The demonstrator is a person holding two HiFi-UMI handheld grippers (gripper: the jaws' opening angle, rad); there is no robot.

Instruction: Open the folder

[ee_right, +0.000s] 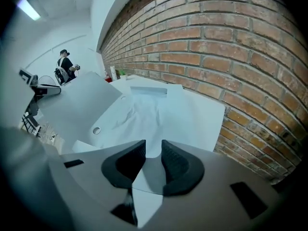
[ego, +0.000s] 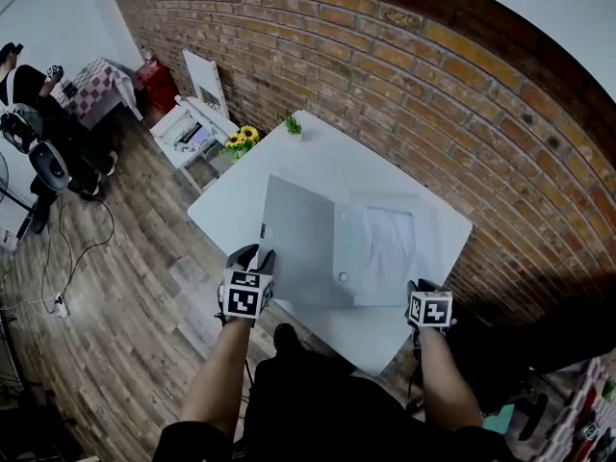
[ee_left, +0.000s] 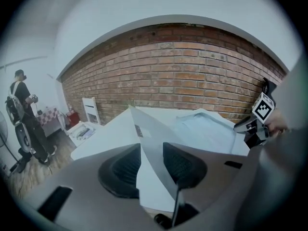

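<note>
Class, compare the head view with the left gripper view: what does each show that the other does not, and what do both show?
Only the head view: the person's forearms and the sunflowers by the far corner of the table. Only the left gripper view: a close look along the left gripper, its jaws apart with the raised grey cover of the folder between them. Both: the folder, the white table, the right gripper near the folder's right edge, and the brick wall.
</note>
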